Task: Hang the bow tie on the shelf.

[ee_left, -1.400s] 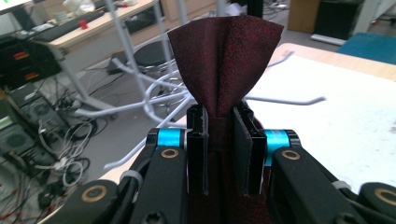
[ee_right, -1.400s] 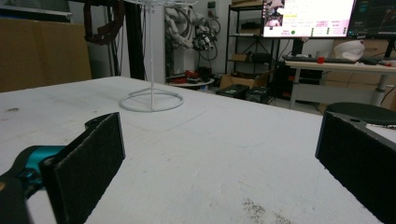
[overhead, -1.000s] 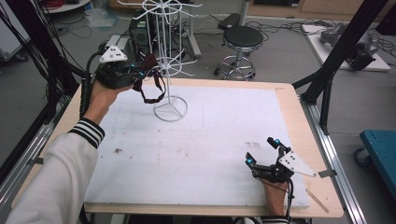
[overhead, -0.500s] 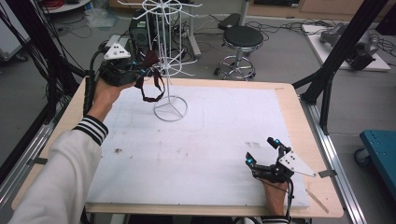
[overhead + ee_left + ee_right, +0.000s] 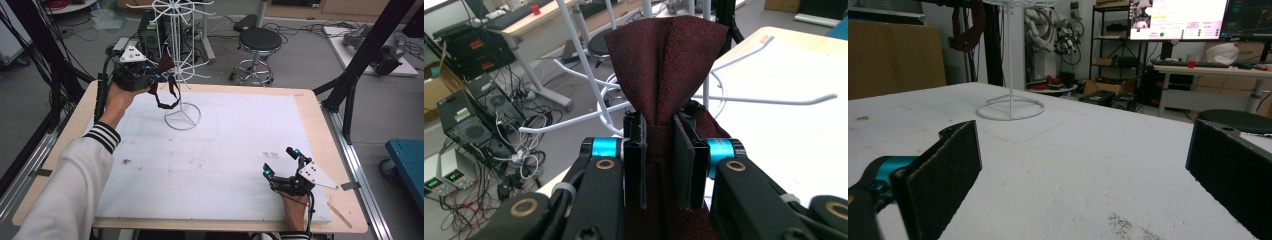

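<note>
Pinching a dark red bow tie (image 5: 667, 65) at its knot, the left gripper (image 5: 663, 160) has its two black jaws drawn in close, the pads pressed on the narrow middle of the fabric while one wing of the tie fans out above them. In the high view the left gripper (image 5: 150, 80) is held up at the far left of the table (image 5: 320, 125), right beside the white wire rack (image 5: 176, 60), and the tie's strap (image 5: 165, 97) hangs in a loop below the jaws — near the rack's lower arms, though whether it touches them I cannot tell. Well apart from this, the right gripper (image 5: 281, 162) rests at the near right of the white mat (image 5: 225, 150); its jaws stand spread wide with nothing between them, and its own view looks across the bare mat (image 5: 1088, 165) toward the rack's ring base (image 5: 1010, 107).
</note>
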A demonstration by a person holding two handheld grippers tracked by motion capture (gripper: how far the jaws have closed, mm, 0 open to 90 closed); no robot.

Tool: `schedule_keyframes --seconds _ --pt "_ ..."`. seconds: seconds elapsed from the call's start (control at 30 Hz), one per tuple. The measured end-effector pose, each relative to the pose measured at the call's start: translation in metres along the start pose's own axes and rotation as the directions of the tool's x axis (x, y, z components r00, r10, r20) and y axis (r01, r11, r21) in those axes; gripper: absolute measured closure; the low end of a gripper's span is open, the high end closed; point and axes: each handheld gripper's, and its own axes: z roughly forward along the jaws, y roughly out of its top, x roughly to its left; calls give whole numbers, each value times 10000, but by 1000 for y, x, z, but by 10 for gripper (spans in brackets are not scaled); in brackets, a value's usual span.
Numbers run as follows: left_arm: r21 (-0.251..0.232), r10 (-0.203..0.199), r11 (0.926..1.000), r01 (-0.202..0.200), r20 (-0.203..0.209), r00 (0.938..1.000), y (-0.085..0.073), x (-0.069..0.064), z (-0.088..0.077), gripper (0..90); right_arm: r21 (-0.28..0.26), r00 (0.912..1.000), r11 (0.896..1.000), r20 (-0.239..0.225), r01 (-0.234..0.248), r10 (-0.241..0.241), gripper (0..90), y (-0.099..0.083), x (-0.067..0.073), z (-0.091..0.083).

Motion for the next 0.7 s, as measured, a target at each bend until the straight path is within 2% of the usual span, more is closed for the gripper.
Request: schedule_keyframes --seconds 0.07,0.17,0.27,0.3,0.33,0.37,0.4,0.43,0.47,0.5,0.6,0.67,0.7 --pt "-22 -150 9999 150 44 9999 0 0 0 747 32 10000 10000 -12 -40 40 6 0 0 0" --pt "12 -172 9999 172 140 9998 0 0 -1 687 32 10000 10000 -9 -40 40 6 0 0 0" --pt "111 -273 9996 272 100 9996 0 0 -1 567 65 10000 10000 -13 -74 74 6 0 1 0" --pt "140 -362 9992 362 36 9993 1 0 -1 515 36 10000 10000 1 -24 24 6 0 0 0" --pt "38 -679 9977 679 136 9976 0 1 -2 474 32 10000 10000 0 -21 21 6 0 0 0" --pt "38 -679 9977 679 136 9976 0 1 -2 447 49 10000 10000 -6 -30 30 6 0 1 0" --pt "-37 -766 9971 766 162 9969 0 2 -2 368 63 10000 10000 -11 -38 38 6 0 1 0" --pt "-110 -803 9967 804 46 9968 1 2 -3 368 63 10000 10000 -11 -38 38 6 0 1 0" --pt "-262 -829 9962 832 104 9965 1 2 -4 194 64 10000 9999 -10 -77 77 6 0 1 0" --pt "-618 -782 9949 800 314 9964 2 3 -6 148 67 10000 9999 -12 -82 82 6 0 1 0" --pt "-786 -746 9939 770 321 9967 2 2 -9 25 16 10000 10000 -4 -19 19 6 0 0 0" --pt "-1005 -699 9922 744 473 9964 2 1 -13 17 40 10000 10000 8 -50 50 6 0 0 0" --pt "-1223 -629 9902 676 426 9971 2 0 -16 17 32 10000 10000 -9 -44 44 6 0 0 0"
